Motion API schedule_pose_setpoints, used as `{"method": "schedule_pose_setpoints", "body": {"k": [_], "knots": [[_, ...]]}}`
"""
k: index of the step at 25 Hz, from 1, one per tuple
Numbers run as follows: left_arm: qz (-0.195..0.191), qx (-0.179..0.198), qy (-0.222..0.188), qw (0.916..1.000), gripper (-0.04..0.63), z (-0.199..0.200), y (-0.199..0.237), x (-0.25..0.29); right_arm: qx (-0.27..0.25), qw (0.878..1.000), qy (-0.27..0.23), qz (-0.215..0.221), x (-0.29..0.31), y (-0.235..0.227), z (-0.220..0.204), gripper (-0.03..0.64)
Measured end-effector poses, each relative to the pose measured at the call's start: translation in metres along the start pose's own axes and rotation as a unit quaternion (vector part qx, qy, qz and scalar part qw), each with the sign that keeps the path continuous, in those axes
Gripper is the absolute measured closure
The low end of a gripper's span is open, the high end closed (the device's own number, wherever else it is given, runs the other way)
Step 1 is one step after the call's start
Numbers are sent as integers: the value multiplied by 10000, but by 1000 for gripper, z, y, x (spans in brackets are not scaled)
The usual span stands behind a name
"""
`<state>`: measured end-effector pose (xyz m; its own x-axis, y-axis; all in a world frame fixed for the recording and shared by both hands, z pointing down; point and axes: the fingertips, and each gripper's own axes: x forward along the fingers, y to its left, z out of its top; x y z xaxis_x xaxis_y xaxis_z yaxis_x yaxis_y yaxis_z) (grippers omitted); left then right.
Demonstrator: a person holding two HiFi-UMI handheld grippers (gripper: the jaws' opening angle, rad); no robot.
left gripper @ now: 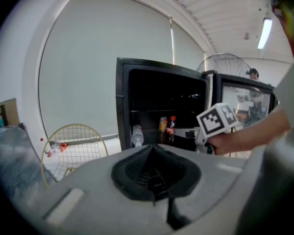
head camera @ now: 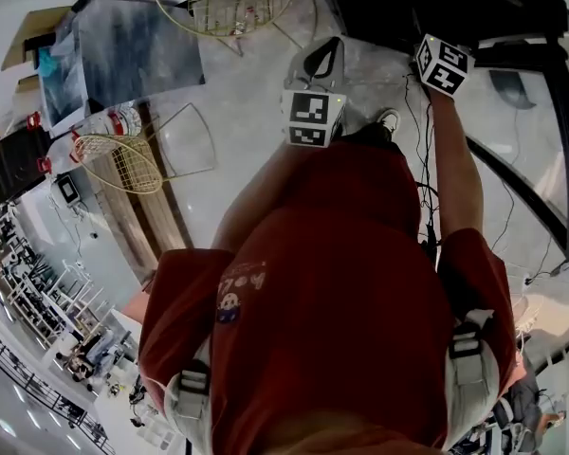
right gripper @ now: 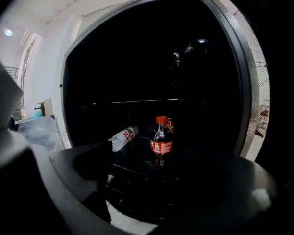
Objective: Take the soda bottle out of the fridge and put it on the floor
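1. The right gripper [right gripper: 159,168] is pointed into the open black fridge [left gripper: 120,106]. Its claw is spread wide and grips nothing.
2. The soda bottle [right gripper: 161,142] stands upright on a shelf inside the fridge, about mid-width. It lines up with the gap between the right gripper's jaws but sits beyond them, and neither jaw touches it. It has a red cap and a red label.
3. A can [right gripper: 170,125] stands just behind the soda bottle, deeper in the fridge. A clear water bottle [right gripper: 123,138] lies tilted on the same shelf, towards the fridge's left wall.
4. The left gripper [left gripper: 152,151] is held outside the fridge, in front of its opening. Its jaws are closed together with nothing between them.
5. The person's hand [left gripper: 231,141] holds the right gripper at the fridge's open front, beside the door.
6. A gold wire basket [left gripper: 73,146] sits on the floor to the left of the fridge, near the pale wall.
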<state>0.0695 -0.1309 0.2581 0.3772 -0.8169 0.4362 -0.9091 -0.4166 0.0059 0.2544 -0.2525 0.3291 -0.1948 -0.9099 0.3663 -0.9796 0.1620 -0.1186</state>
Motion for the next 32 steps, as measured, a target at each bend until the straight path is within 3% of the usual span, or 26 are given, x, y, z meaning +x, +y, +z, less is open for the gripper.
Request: {"method": "schedule_pose_setpoints", "body": {"k": [18, 24, 29, 32], "knots": [[611, -162, 448, 9970, 595, -29, 30, -24, 190, 9994, 153, -242, 87, -28, 5, 183], [538, -290, 574, 9965, 595, -35, 27, -10, 213, 9992, 200, -270, 107, -40, 5, 184], [489, -520, 931, 9931, 595, -39, 26, 1, 173, 9993, 239, -239, 109, -38, 7, 184], [430, -706, 1377, 9870, 595, -52, 25, 12, 230, 9992, 272, -190, 111, -33, 5, 186]]}}
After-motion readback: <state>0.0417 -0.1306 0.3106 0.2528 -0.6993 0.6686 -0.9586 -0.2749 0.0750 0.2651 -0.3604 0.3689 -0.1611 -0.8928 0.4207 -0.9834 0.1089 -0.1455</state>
